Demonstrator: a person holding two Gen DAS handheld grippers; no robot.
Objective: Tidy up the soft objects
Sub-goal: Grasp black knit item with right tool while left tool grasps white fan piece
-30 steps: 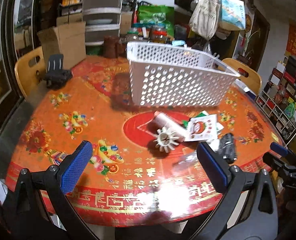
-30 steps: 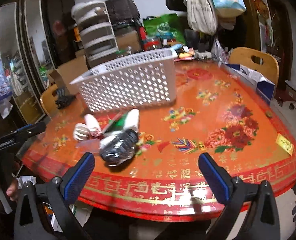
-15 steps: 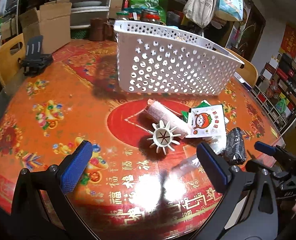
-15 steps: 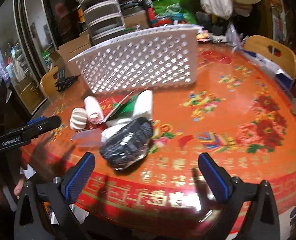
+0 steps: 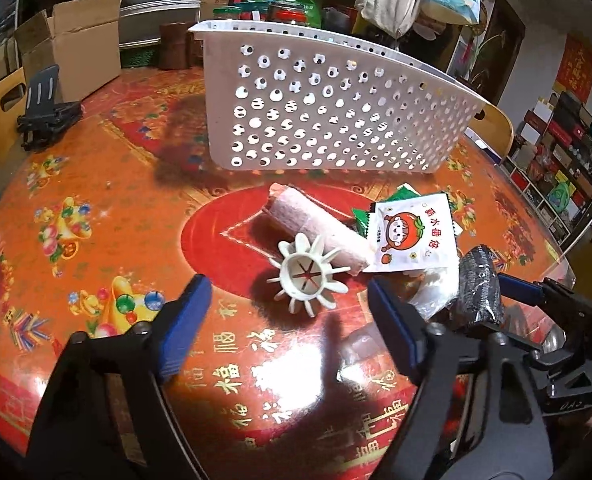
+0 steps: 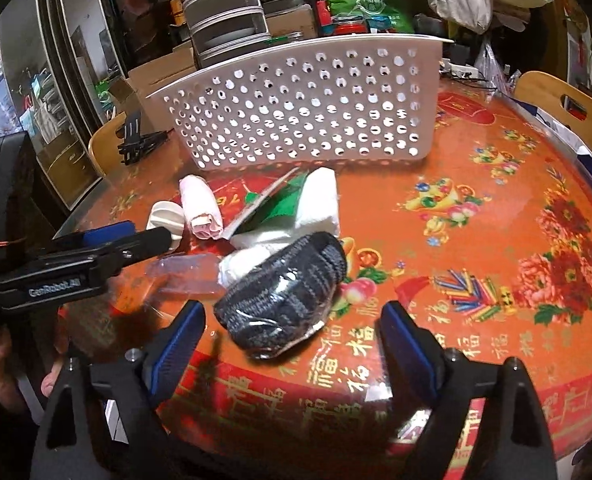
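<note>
A white perforated basket (image 5: 327,120) (image 6: 303,108) stands at the back of the red table. In front of it lie a pink rolled towel (image 5: 315,232) (image 6: 200,208), a cream spiked plastic piece (image 5: 305,276) (image 6: 166,218), a white snack packet (image 5: 411,236), a green packet (image 6: 284,208), a white soft wad (image 6: 319,204) and a black wrapped roll of socks (image 6: 284,292) (image 5: 479,284). My left gripper (image 5: 286,334) is open just short of the spiked piece. My right gripper (image 6: 292,340) is open, with the black roll between its fingertips.
A black phone stand (image 5: 44,112) sits at the table's left edge, with a cardboard box (image 5: 68,44) behind it. Wooden chairs (image 6: 563,116) stand around the table. Shelves, bags and jars crowd the back. A clear plastic wrapper (image 6: 184,272) lies near the pile.
Both grippers have moved forward toward the pile. The left one now stands near the spiked piece, and the right one has closed in around the black roll. Their jaws have narrowed a little.
</note>
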